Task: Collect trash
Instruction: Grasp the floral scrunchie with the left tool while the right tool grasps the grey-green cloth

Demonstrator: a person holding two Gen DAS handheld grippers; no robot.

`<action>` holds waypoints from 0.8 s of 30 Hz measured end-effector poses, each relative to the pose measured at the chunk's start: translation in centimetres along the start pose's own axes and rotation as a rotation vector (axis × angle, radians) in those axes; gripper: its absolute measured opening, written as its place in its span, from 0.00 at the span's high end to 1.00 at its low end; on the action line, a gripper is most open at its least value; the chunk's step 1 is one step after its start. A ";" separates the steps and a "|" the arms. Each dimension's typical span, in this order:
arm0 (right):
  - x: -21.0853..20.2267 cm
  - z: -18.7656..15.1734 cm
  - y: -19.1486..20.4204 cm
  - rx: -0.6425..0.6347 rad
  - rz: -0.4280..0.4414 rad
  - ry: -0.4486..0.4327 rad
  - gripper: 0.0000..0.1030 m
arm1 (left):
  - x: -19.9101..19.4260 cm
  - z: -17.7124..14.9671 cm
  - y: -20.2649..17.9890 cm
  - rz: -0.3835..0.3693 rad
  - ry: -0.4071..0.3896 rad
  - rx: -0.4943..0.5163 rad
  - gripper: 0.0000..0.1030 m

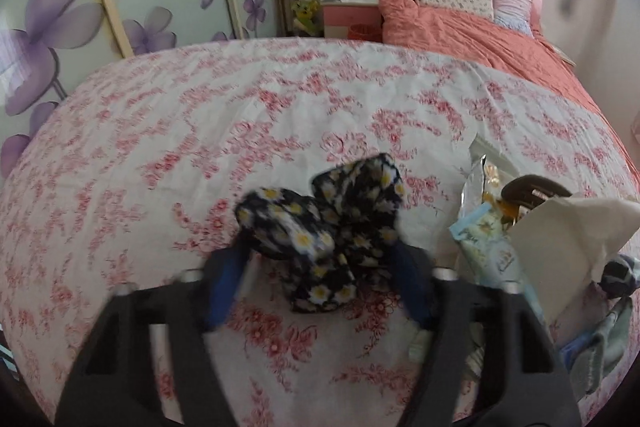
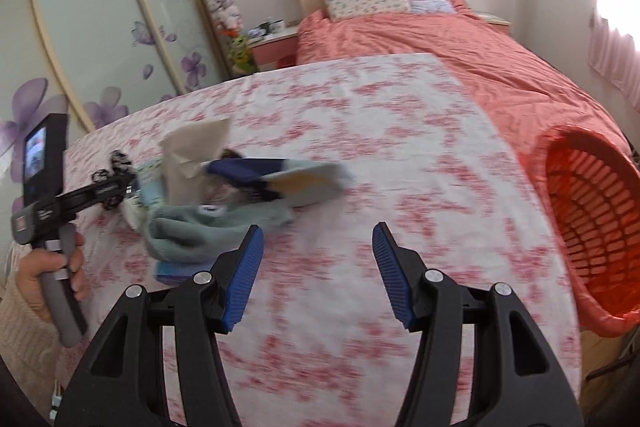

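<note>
The daisy-print cloth [image 1: 320,227] is clamped in the left gripper [image 1: 320,267]; the right gripper [image 2: 318,267] jaws are held wide, empty, above the table [image 2: 360,147].

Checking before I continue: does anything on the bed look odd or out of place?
Yes. The left gripper has its jaws around a daisy-print cloth, which looks like fabric, not trash. The red basket lies tipped on its side at the bed's right.
</note>
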State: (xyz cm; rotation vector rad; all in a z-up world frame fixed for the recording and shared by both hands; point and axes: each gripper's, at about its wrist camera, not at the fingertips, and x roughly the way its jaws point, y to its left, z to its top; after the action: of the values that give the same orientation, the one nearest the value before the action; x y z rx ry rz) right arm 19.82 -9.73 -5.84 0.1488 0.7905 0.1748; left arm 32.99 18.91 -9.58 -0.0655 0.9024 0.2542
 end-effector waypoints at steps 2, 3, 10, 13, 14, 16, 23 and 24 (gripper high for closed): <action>0.5 0.1 1.3 -0.011 0.029 0.011 0.45 | -0.1 -0.2 0.2 -0.031 -0.007 0.004 0.67; 0.6 0.1 1.8 -0.018 0.039 0.015 0.45 | -0.4 -0.3 0.1 -0.027 -0.009 0.013 0.72; 2.1 -0.1 5.4 -0.072 0.089 0.037 0.45 | -2.8 -2.7 1.0 -0.094 -0.015 0.062 0.75; 2.9 -0.5 6.3 -0.112 0.072 0.059 0.52 | -3.8 -3.9 1.5 -0.121 -0.010 0.071 0.75; 3.0 -0.6 6.4 -0.120 0.061 0.063 0.61 | -4.0 -4.2 1.5 -0.127 -0.009 0.073 0.75; 3.1 -1.0 6.3 -0.129 0.037 0.061 0.84 | -4.6 -4.9 1.6 -0.139 -0.006 0.077 0.75; 0.8 -0.7 3.4 -0.062 0.016 0.011 0.92 | -5.4 -5.9 1.1 -0.157 -0.004 0.090 0.74; 0.6 -0.8 2.9 -0.055 0.005 0.008 0.92 | -5.5 -6.0 1.0 -0.164 -0.004 0.092 0.74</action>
State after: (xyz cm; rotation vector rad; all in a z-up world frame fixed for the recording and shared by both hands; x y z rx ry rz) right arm 19.37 -6.73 -6.19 0.0980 0.7925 0.2017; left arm 24.89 17.81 -8.89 -0.0537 0.8987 0.0598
